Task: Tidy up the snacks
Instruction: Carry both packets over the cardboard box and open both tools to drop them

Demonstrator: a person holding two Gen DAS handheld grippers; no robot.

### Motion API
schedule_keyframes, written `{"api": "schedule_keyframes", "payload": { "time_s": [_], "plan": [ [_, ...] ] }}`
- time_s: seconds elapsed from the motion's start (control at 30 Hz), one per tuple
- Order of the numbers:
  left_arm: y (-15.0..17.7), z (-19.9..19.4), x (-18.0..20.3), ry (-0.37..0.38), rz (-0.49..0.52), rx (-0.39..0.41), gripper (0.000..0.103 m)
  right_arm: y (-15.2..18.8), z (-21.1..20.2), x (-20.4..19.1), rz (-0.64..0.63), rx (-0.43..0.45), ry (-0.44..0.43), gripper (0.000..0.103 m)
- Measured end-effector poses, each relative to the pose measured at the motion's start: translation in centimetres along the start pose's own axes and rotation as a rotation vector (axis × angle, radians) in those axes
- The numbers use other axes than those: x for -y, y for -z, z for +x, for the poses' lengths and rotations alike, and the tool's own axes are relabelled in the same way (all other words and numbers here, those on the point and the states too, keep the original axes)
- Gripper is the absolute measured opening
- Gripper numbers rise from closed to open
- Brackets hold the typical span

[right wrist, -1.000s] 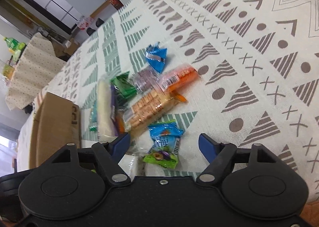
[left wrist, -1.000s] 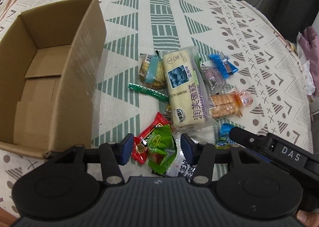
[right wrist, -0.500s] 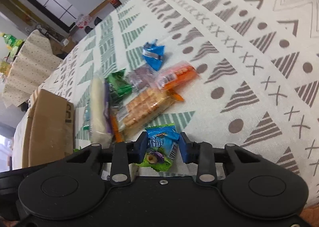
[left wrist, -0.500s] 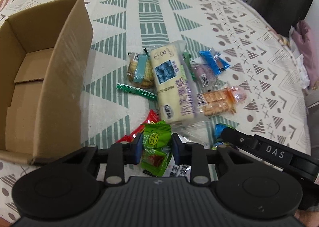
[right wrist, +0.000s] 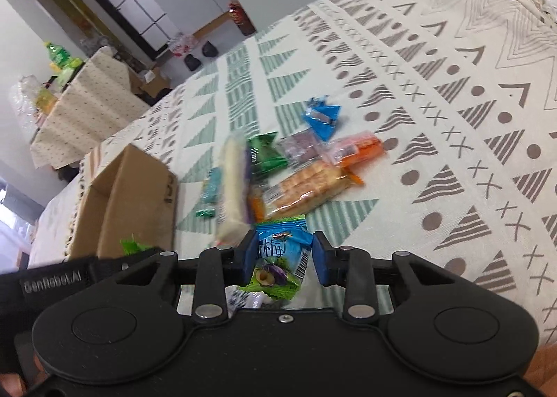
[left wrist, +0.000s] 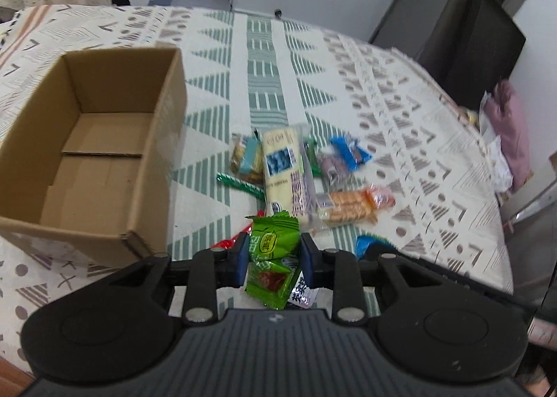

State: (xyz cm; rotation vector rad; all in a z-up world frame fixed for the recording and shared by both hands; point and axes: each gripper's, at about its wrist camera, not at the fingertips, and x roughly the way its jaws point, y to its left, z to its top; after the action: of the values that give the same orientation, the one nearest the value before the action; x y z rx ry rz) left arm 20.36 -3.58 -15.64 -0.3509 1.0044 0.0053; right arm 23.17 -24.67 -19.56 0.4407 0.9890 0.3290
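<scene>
Left wrist view: a green snack packet is clamped in the left hand-held gripper, above the patterned counter.
Right wrist view: a blue plum-candy packet is pinched by the right hand-held gripper.
Cardboard box: open, seen left of the snack pile.

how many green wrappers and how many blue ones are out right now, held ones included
green: 3 (green plum packet in the left gripper, green stick, dark green packet)
blue: 2 (blue plum packet in the right gripper, blue packet on the cloth)
total: 5
</scene>
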Motion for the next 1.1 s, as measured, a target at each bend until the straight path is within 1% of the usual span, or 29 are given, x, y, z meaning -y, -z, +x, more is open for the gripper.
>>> {"api": "schedule_keyframes", "payload": {
  "time_s": [0.13,0.3,0.4,0.6,0.73,0.83,0.97,1.1],
  "plan": [
    [0.5,-1.6,-0.3,-0.002,-0.009,0.05,0.029,0.7,-0.7,-0.9,-0.009,-0.001,-0.007,0.033],
    [1.0,-2.9,-0.8,0.004,-0.026,0.079,0.029,1.1,-2.2,-2.3,-0.027,0.031,-0.02,0.033],
    [1.1,-3.8,-1.3,-0.004,-0.041,0.108,0.029,1.2,-2.8,-3.2,-0.039,0.044,-0.019,0.033],
    [0.8,-5.3,-2.0,0.0,-0.042,0.161,0.029,0.9,-3.9,-5.5,-0.08,0.081,-0.029,0.033],
    [0.3,-6.0,-3.1,0.014,-0.092,0.172,0.029,0.6,-4.5,-7.2,-0.103,0.107,-0.046,0.033],
    [-0.1,-6.7,-3.9,0.011,-0.107,0.204,0.029,0.4,-4.5,-8.4,-0.117,0.117,-0.055,0.033],
    [-0.8,-7.3,-5.6,0.009,-0.145,0.23,0.029,0.1,-4.1,-9.9,-0.137,0.122,-0.068,0.033],
    [-1.3,-7.3,-7.7,0.01,-0.203,0.233,0.029,0.0,-3.4,-11.5,-0.151,0.121,-0.08,0.033]
  ]
}}
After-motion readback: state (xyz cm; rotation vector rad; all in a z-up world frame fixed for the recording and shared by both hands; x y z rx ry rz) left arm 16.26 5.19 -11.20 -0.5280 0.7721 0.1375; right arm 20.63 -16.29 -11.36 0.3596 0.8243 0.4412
